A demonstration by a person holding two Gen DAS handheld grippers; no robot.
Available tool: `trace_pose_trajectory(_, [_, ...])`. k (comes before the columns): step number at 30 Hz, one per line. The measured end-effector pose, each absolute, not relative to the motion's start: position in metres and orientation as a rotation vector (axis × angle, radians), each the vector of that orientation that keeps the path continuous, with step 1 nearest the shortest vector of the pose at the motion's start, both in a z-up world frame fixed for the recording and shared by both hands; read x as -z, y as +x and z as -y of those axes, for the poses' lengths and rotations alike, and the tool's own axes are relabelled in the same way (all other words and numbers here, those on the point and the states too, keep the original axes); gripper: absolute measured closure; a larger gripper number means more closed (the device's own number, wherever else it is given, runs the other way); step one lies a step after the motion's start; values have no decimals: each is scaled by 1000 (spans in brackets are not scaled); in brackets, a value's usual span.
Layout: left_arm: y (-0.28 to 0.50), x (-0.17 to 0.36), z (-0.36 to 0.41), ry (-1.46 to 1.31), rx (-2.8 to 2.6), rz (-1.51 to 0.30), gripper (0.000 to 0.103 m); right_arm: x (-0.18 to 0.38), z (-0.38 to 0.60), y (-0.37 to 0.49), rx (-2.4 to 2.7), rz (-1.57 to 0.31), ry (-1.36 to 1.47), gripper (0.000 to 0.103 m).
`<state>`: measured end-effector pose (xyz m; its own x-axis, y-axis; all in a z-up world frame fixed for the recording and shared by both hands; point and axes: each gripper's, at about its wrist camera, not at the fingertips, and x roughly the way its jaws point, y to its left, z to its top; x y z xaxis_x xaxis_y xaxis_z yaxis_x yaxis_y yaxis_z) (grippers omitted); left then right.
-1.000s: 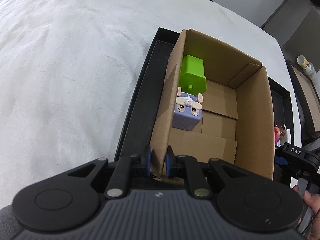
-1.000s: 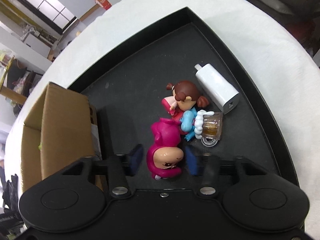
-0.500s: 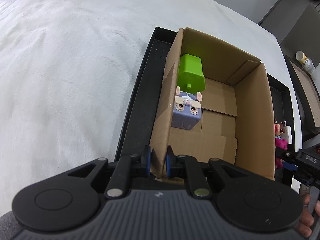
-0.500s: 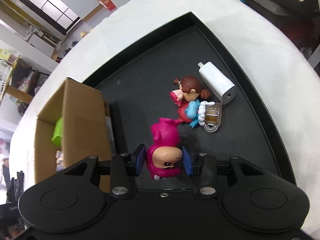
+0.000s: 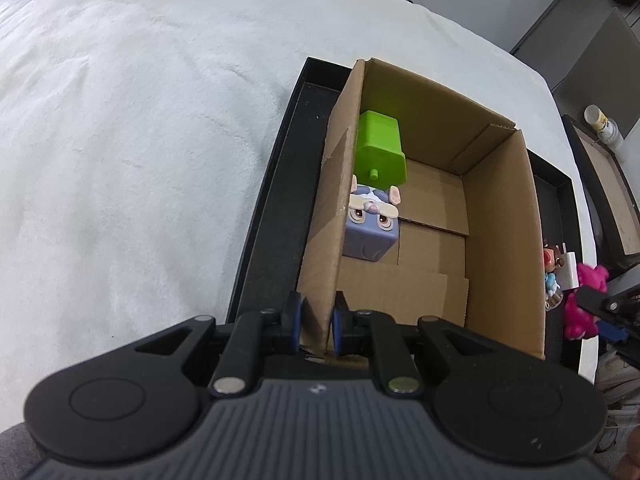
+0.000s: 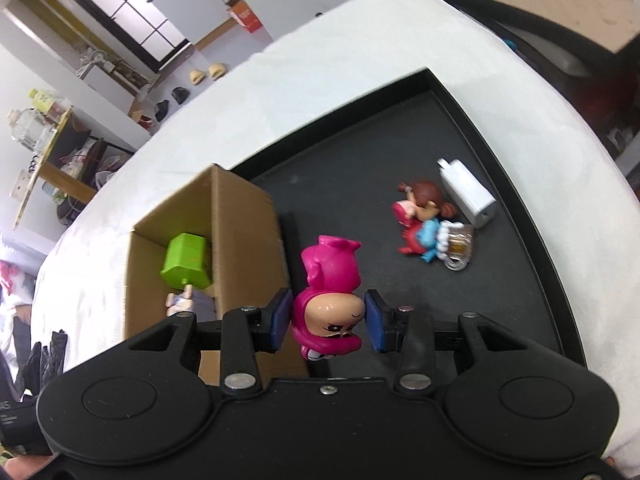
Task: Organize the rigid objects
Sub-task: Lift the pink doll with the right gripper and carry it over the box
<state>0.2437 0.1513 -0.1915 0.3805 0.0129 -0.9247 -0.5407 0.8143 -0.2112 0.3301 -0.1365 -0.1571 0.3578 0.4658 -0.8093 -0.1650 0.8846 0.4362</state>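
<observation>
Cardboard box [image 5: 500, 216] stands in the black tray [image 6: 520, 184] on the white-covered tabletop [image 5: 140, 140], and two toys already lie inside it: a green block [image 5: 380, 148] and a lilac cube figure [image 5: 372, 224] just beside it. The left gripper [image 5: 316, 320] is pinched narrow on the box's near wall, steadying it. The right gripper [image 6: 326, 316] clamps a pink figure [image 6: 328, 300], held above the tray near the box. Left in the tray are a brown-haired doll [image 6: 424, 204], a blue toy [image 6: 428, 236], a small mug [image 6: 460, 246] and a white charger [image 6: 466, 192], so the sorting looks under halfway done.
</observation>
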Motion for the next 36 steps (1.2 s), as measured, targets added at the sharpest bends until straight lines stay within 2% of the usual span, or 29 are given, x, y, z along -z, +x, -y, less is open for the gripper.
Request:
trace_pose_trajectory(18, [238, 192, -157, -581, -343, -1111, 88, 119, 98, 323, -461, -1060, 266, 64])
trace_pose_trajectory(36, [235, 194, -163, -618, -319, -1102, 87, 122, 50, 322, -517, -1066, 217, 64])
